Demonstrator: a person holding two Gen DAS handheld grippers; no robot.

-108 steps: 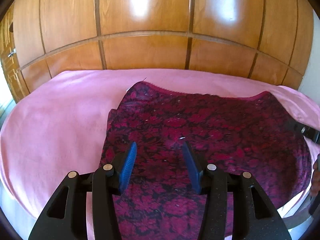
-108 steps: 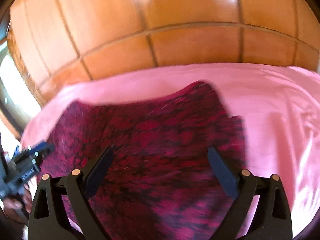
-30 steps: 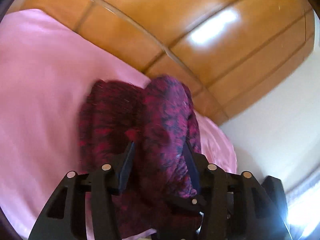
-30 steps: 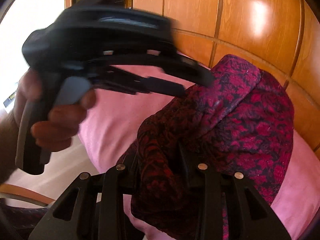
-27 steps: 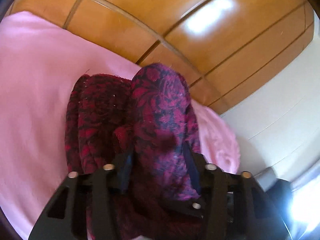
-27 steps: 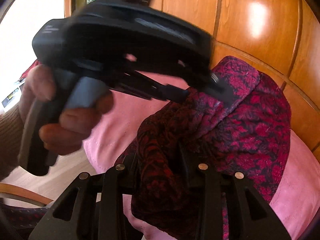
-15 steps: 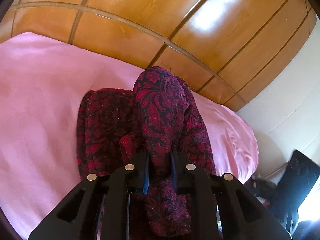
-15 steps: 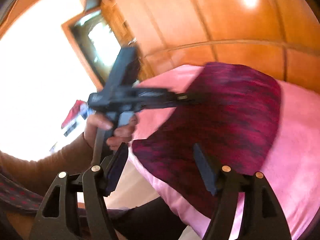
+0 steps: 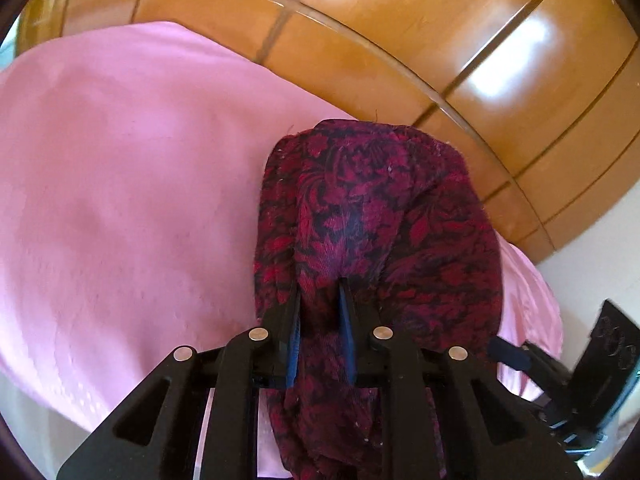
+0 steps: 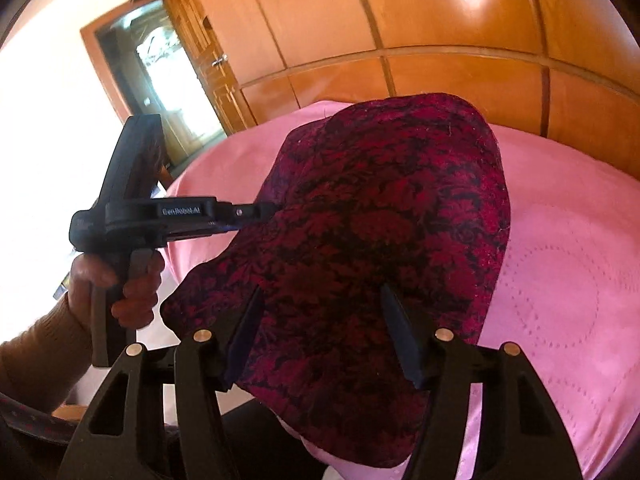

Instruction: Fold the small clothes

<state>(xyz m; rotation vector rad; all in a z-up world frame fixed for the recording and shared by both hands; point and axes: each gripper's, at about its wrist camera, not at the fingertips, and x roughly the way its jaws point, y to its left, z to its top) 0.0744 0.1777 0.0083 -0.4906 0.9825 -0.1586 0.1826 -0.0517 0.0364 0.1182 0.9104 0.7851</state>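
Observation:
A dark red floral garment [image 9: 376, 216] lies folded over on the pink bedspread [image 9: 120, 184]. My left gripper [image 9: 320, 300] is shut on a bunched edge of the garment, holding it up. In the right wrist view the garment [image 10: 380, 240] spreads across the pink bedspread [image 10: 560, 280], and my left gripper [image 10: 264, 212] pinches its left edge from the side. My right gripper [image 10: 320, 312] is open and empty, with its fingers over the near part of the garment.
A wooden panelled wardrobe [image 9: 400, 40] stands behind the bed. A doorway with a mirror [image 10: 160, 80] shows at the left in the right wrist view. The bed's near edge drops off below the grippers. A black object [image 9: 608, 356] sits at the right.
My right gripper has let go of the garment and opened. My left gripper has closed tighter on the cloth and keeps holding the fold over the garment.

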